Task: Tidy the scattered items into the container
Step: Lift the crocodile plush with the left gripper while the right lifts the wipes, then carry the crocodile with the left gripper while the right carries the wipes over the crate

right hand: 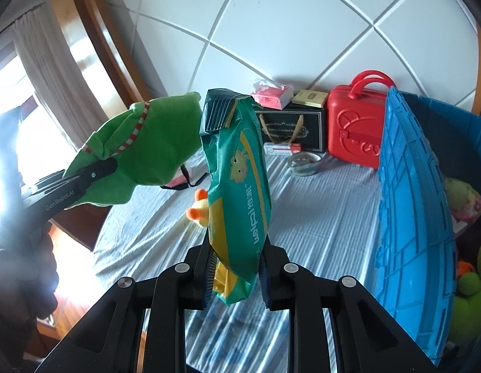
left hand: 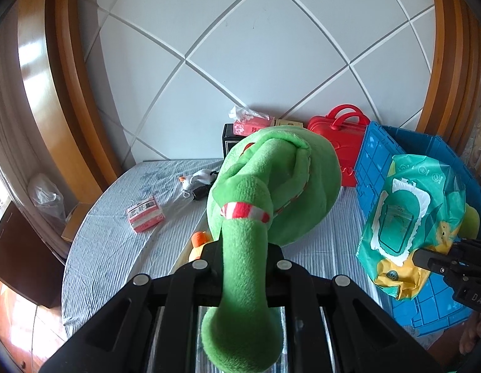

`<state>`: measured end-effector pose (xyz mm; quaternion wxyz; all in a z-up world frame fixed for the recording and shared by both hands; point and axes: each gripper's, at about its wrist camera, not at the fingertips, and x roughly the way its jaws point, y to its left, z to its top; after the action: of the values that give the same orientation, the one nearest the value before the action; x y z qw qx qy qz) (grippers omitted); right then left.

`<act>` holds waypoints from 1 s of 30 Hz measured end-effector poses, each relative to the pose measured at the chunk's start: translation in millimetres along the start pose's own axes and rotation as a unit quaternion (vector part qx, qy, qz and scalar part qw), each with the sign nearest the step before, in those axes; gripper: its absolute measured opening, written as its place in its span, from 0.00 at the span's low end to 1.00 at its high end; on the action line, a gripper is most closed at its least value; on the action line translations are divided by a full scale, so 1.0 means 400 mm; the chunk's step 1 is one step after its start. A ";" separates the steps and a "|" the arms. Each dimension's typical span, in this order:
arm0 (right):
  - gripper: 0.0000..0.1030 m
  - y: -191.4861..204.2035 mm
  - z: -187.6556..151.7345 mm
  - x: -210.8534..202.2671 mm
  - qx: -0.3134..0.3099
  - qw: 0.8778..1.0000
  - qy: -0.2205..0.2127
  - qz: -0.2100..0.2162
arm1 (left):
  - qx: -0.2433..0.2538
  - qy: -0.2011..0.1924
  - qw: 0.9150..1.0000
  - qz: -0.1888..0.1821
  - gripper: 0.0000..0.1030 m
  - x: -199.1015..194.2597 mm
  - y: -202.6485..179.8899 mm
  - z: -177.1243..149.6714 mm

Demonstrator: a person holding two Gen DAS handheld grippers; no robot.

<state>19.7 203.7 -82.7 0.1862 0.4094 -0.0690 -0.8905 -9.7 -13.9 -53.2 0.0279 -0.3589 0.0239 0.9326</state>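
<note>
On the left we hold the green plush toy (left hand: 271,183) in the left gripper (left hand: 243,248), its jaws pinching one long limb so the body hangs out ahead of the fingers, clear of the striped bed sheet (left hand: 122,242). A small pink box (left hand: 145,214) and an orange-and-yellow toy (left hand: 198,242) lie loose on the sheet below. Further right, our right gripper (right hand: 237,276) is clamped on the lower end of the green wipes pack (right hand: 240,180), whose long axis runs up and away from the fingers. The blue container (right hand: 408,217) stands at the far right, its near wall just beside the pack, soft toys already inside. We judge the right hand is nearer, so the pack should swing right over that wall first, the plush after it.
</note>
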 end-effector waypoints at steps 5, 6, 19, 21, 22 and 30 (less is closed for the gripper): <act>0.22 -0.010 0.013 -0.031 -0.003 1.000 -0.011 0.003 | 0.005 -0.007 1.000 -0.004 0.12 -0.006 -0.033 0.017; 0.22 -0.013 0.015 -0.037 -0.004 1.000 -0.012 0.003 | 0.006 -0.008 1.000 -0.006 0.12 -0.006 -0.041 0.021; 0.22 -0.101 0.040 -0.103 0.007 0.999 -0.035 -0.005 | 0.030 -0.034 0.999 -0.028 0.12 -0.021 -0.168 0.097; 0.22 -0.122 0.044 -0.118 0.011 0.999 -0.041 -0.011 | 0.035 -0.035 0.998 -0.031 0.12 -0.021 -0.187 0.105; 0.22 -0.131 0.047 -0.126 0.014 0.999 -0.044 -0.013 | 0.038 -0.036 0.998 -0.033 0.12 -0.020 -0.197 0.109; 0.22 -0.223 0.058 -0.199 0.036 0.996 -0.068 -0.042 | 0.058 -0.048 0.995 -0.060 0.12 -0.022 -0.282 0.155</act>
<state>25.1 316.1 -36.1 0.1282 0.3569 -0.0965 -0.9203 -36.7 102.2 -4.0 0.1062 -0.3125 0.0553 0.9423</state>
